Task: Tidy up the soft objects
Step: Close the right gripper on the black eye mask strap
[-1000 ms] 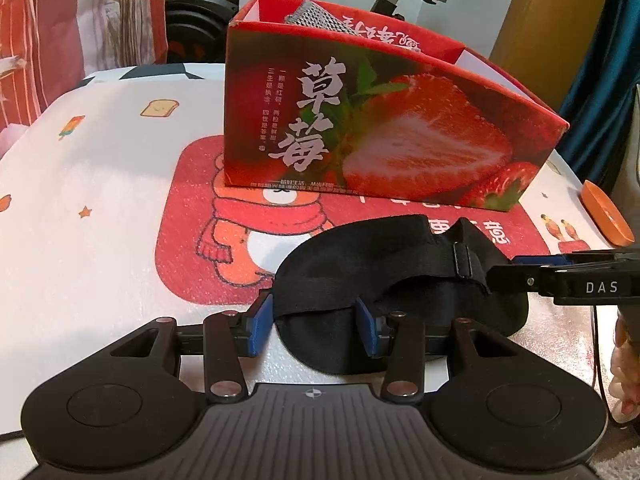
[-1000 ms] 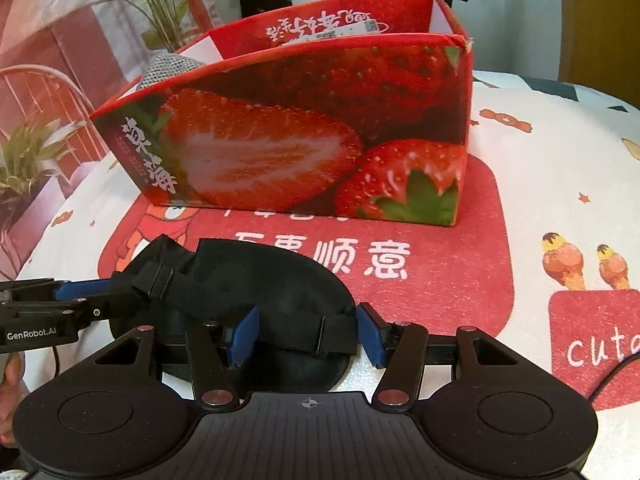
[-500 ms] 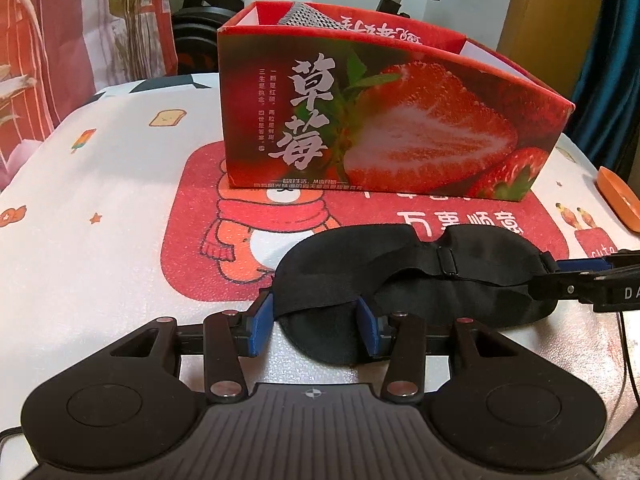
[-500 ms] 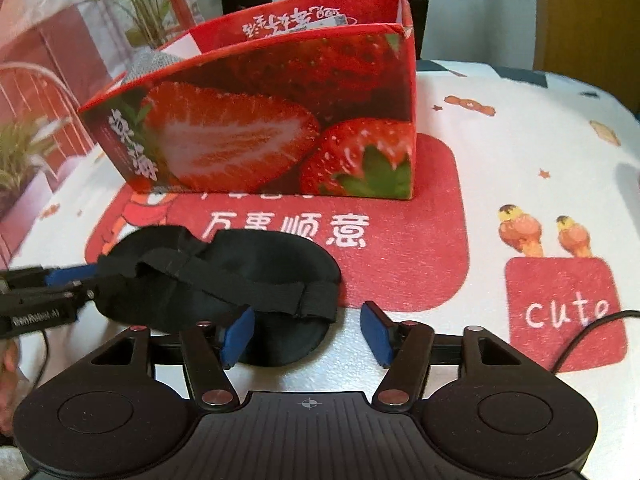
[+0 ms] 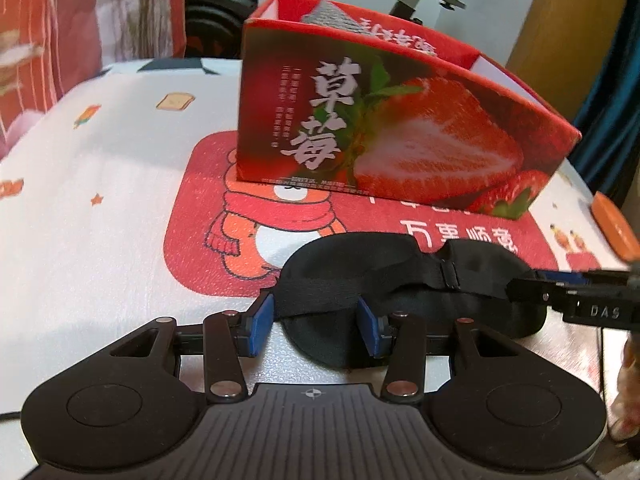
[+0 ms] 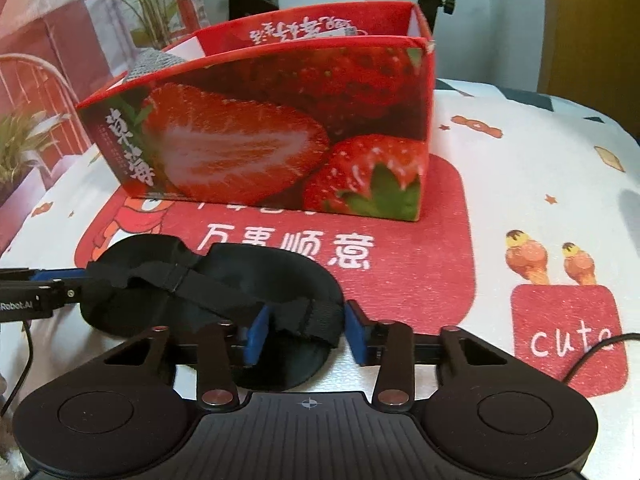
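A black sleep mask [image 5: 404,276] with an elastic strap lies on the red bear mat in front of the strawberry box [image 5: 392,132]. My left gripper [image 5: 316,326] straddles the mask's left end, jaws apart with the fabric and strap between the blue pads. My right gripper [image 6: 306,334] straddles the mask's [image 6: 224,280] right end the same way, and its jaws have narrowed around the strap. Each gripper's tips show in the other's view, at the far end of the mask. A grey knit item [image 5: 332,20] pokes out of the box [image 6: 280,128].
The printed cloth [image 5: 100,184] covers the table. An orange dish [image 5: 614,226] sits at the right edge. A cable [image 6: 596,352] runs over the cloth on the right. Exercise-bike frames and a plant banner stand behind the table.
The right gripper drew back and off the mask's end, then moved in over it again with narrower jaws. The mask has been spread out lengthwise. The left gripper stayed at its end.
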{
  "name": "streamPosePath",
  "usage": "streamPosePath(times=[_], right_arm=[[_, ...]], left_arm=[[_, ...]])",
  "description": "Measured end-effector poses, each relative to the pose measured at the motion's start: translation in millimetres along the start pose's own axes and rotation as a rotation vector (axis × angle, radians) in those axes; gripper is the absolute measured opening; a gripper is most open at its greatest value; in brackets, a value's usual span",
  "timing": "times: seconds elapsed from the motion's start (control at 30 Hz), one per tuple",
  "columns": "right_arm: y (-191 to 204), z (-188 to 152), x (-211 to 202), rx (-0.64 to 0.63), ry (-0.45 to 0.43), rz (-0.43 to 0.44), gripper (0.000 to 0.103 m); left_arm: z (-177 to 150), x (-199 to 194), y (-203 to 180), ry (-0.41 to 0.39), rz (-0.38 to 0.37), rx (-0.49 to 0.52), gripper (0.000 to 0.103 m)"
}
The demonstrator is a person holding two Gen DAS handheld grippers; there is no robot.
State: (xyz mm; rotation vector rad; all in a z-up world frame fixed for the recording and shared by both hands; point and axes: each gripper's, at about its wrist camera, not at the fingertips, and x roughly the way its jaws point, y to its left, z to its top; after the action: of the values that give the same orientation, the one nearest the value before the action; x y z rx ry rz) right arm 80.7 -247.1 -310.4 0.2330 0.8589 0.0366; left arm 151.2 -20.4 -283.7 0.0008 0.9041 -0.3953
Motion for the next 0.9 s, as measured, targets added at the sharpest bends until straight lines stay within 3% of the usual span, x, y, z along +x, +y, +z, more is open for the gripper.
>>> streamPosePath(times=[0.23, 0.27, 0.3, 0.4, 0.57, 0.7, 0.9], right_arm=[[-6.6, -1.2, -3.1, 0.033, -0.002, 0.041, 0.025], [-7.0, -0.4, -4.4, 0.033, -0.002, 0.057, 0.025], [-6.8, 0.2, -6.2, 0.029, -0.004, 0.072, 0.027], [-8.1, 3.2, -11.4, 0.031, -0.005, 0.116, 0.034], [-12.2, 7.1, -17.3, 0.063, -0.017, 0.171, 0.035], [-13.7, 11.0, -24.3, 0.062, -0.035, 0.194, 0.010], [-16.4, 23.8, -35.8, 0.071, -0.092, 0.227, 0.007]], left_arm=[[9.1, 4.8, -3.9, 0.043, 0.007, -0.008, 0.049], [9.8, 4.8, -4.5, 0.048, 0.017, -0.002, 0.043], [10.5, 4.7, -4.7, 0.054, 0.029, 0.003, 0.030], [11.3, 2.5, -1.4, 0.054, 0.042, -0.009, 0.017], [10.4, -2.2, -11.5, 0.042, 0.124, 0.071, 0.008], [11.6, -9.8, -15.7, 0.009, 0.148, 0.083, 0.006], [17.3, -28.1, -15.5, -0.054, 0.151, 0.067, 0.004]])
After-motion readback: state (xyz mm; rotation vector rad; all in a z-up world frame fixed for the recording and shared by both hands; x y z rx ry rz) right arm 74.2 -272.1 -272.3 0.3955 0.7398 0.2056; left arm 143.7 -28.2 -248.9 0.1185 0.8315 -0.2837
